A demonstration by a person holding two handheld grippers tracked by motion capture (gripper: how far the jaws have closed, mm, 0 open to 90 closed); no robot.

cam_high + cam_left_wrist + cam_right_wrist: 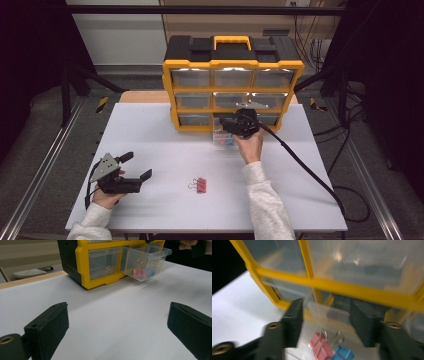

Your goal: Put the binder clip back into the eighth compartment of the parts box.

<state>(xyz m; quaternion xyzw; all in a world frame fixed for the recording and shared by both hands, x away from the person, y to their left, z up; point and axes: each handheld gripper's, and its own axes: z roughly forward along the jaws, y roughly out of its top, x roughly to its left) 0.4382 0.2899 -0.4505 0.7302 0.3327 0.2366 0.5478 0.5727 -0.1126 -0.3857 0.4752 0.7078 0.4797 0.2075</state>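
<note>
R claw (325, 315): jaws apart, nothing gripped, over pulled-out clear drawer (319, 312) at organizer's bottom row. Drawer: see-through plastic; holds pink clip (322, 346) and blue clip (342, 353). Yellow/black organizer (232, 82) at 12 o'clock on tabletop (165, 145). L claw (117, 327) open, empty.

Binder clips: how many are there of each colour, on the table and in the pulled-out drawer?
Pink binder clips: 2, one on the table and one in the open drawer.
Blue binder clips: 1, in the open drawer beside the pink one.
Total: 3 that can be seen; more may lie hidden in the drawer.
</note>
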